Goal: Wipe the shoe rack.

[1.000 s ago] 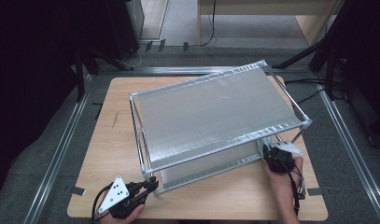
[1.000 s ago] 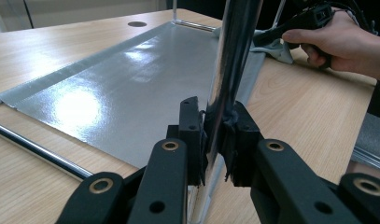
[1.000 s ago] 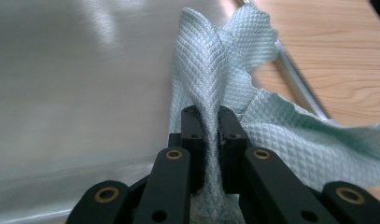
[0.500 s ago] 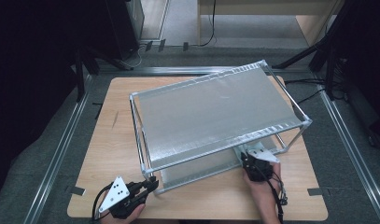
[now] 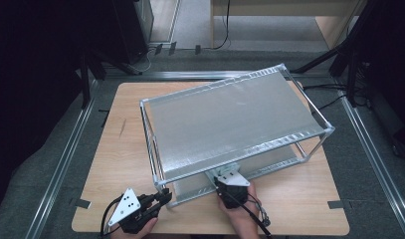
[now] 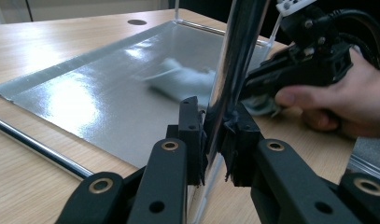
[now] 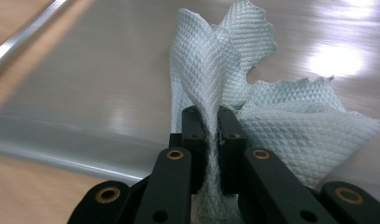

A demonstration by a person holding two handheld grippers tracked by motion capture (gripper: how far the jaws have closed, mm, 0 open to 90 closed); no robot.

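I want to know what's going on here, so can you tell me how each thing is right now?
Left gripper: jaws shut on the rack's corner post.
Right gripper: jaws shut on the cloth.
Cloth: crumpled, light blue, lying on the lower shelf.
Metal rack: upright on the table, top shelf bare.
Lower shelf: shiny.
Wooden table: bears the rack.

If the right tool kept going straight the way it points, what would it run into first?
Probably only its own cloth, dragged ahead over the lower shelf. The right tool points along that metal sheet, and nothing else shows ahead, though depth is unclear.
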